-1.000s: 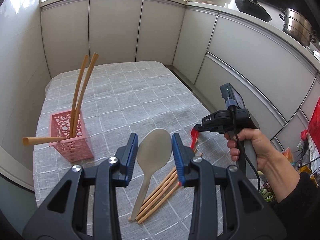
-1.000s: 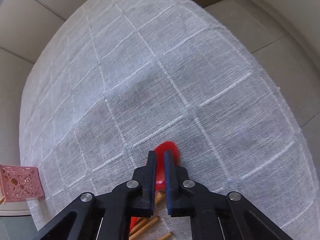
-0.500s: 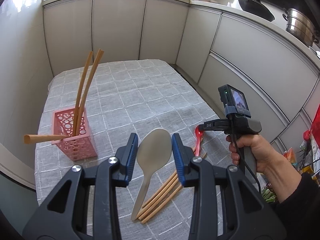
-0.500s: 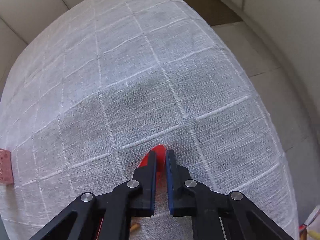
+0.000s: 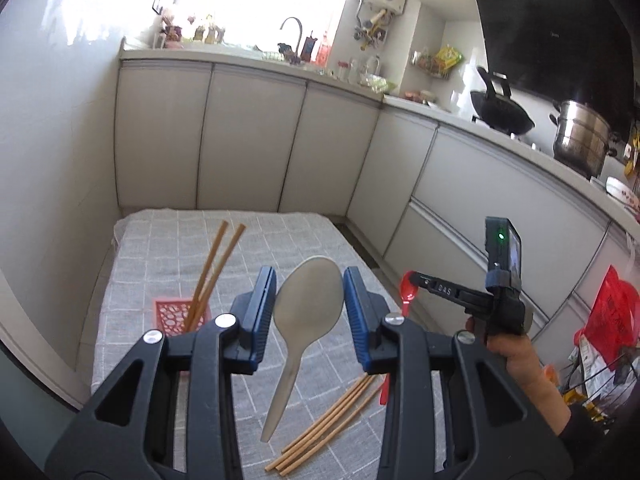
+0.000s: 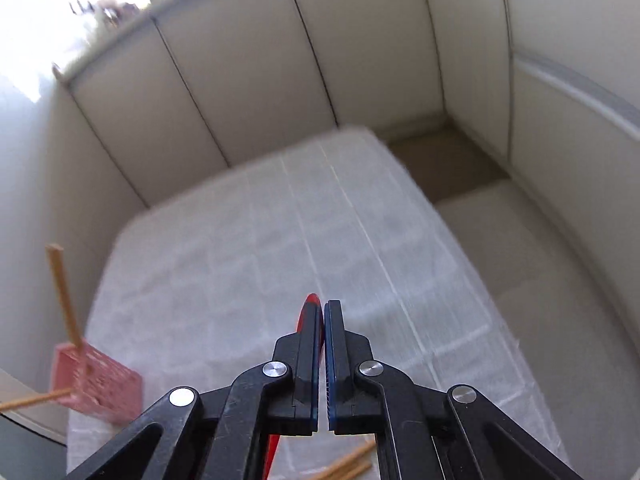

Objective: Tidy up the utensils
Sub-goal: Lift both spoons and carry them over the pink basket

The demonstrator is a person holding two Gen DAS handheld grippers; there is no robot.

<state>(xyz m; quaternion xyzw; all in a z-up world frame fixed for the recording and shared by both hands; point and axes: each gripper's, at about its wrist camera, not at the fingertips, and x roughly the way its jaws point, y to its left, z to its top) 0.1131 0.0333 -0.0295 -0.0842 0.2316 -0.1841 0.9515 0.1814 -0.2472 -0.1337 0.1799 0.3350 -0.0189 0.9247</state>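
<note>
**Utensil holder and gripper status**

The pink perforated holder (image 5: 182, 314) stands on the left of the tabletop (image 5: 256, 236) and contains two chopsticks (image 5: 214, 270) leaning upright; a third chopstick (image 6: 34, 399) pokes out sideways. The left gripper (image 5: 310, 314) pinches a grey spoon (image 5: 306, 312) by its bowl. The right gripper (image 6: 323, 344) has just been closing its jaws and pinches a red spoon (image 5: 409, 291). Loose chopsticks (image 5: 328, 426) lie near, right of centre.
</note>
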